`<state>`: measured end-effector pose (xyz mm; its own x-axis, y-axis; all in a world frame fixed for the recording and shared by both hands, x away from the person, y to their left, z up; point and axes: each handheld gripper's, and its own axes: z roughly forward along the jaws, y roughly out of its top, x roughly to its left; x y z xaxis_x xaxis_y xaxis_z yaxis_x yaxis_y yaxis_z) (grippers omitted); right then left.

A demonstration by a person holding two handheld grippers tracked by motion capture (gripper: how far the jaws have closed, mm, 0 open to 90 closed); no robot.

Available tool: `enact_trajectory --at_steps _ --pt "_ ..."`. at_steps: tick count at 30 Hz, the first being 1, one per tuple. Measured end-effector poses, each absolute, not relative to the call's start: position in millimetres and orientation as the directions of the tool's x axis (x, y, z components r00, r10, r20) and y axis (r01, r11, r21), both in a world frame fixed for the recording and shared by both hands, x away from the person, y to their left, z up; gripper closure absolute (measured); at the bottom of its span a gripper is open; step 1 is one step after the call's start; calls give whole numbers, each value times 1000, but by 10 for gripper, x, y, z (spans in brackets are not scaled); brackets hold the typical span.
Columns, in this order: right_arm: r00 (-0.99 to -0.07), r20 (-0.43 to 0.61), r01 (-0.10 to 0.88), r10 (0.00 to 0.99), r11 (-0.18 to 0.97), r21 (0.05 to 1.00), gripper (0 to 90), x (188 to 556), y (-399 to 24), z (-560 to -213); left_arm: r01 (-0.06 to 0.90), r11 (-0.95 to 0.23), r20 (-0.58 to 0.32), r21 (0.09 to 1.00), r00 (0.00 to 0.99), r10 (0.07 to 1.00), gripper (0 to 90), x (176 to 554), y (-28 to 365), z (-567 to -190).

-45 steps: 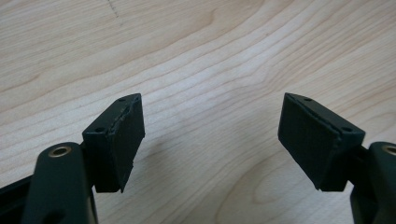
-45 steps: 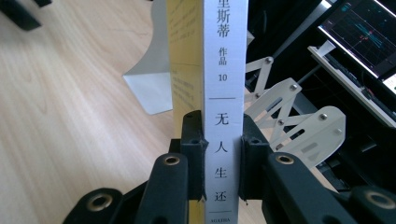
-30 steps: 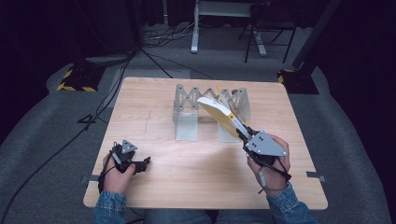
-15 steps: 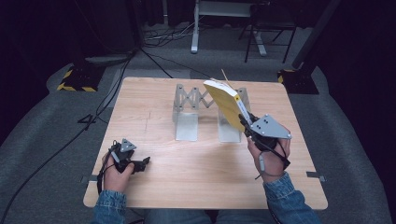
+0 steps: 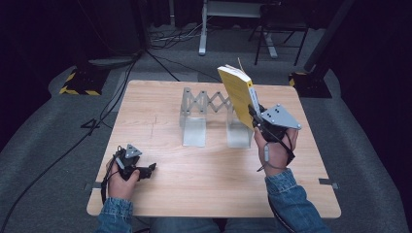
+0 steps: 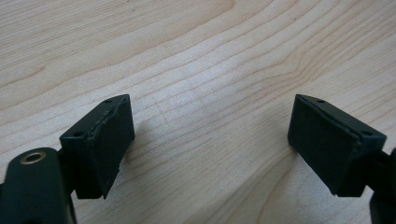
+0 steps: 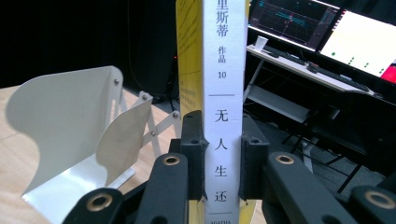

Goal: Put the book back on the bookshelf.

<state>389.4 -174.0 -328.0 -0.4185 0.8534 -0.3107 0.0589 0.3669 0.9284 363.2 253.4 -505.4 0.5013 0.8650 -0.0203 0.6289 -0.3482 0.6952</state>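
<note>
Pale wood grain of the table runs under the left gripper, whose jaws stand wide apart with nothing between them. Beyond and to its right stands a metal accordion bookend rack. The right gripper clamps a yellow book by its white spine, raised upright above the rack's right end; behind it sit lit monitors in a dark room.

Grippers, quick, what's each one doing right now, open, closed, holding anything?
Left gripper: open, jaws wide apart over the bare table, holding nothing.
Right gripper: closed on the yellow book, jaws clamping its spine, book lifted upright.
</note>
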Motion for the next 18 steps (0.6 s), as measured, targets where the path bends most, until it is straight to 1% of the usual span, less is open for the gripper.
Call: enact_trajectory --at_steps 12,18 --pt "-371 -250 66 894 294 954 762 4212 -1694 -3419 629 -346 -21 696 501 865 151 3631 2532 -5054" --pt "-360 -224 55 906 261 964 762 4278 -1693 -3523 629 -347 -21 696 501 865 151 3631 2532 -5054"
